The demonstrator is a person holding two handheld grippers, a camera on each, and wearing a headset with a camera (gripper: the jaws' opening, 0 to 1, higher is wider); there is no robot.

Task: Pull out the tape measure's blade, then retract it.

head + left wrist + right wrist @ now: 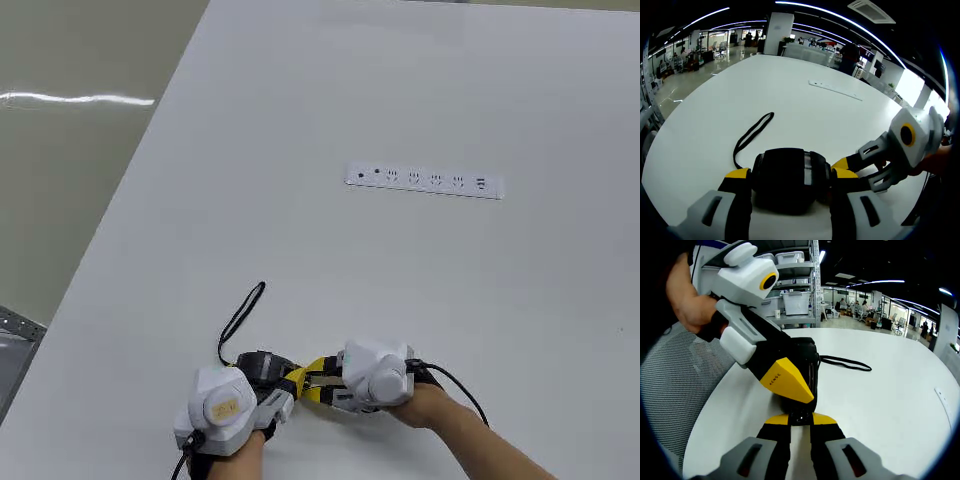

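Both left gripper (pixel 790 174), right gripper (pixel 800 418) clamp tape measure (pixel 262 366) near table (pixel 400 290) edge.

White workbench (pixel 300 150) with power strip (pixel 424 181); at near edge, left gripper (pixel 266 376) clasps black tape measure (pixel 260 364), wrist strap (pixel 241 314) trailing; right gripper (pixel 313 381) meets it.
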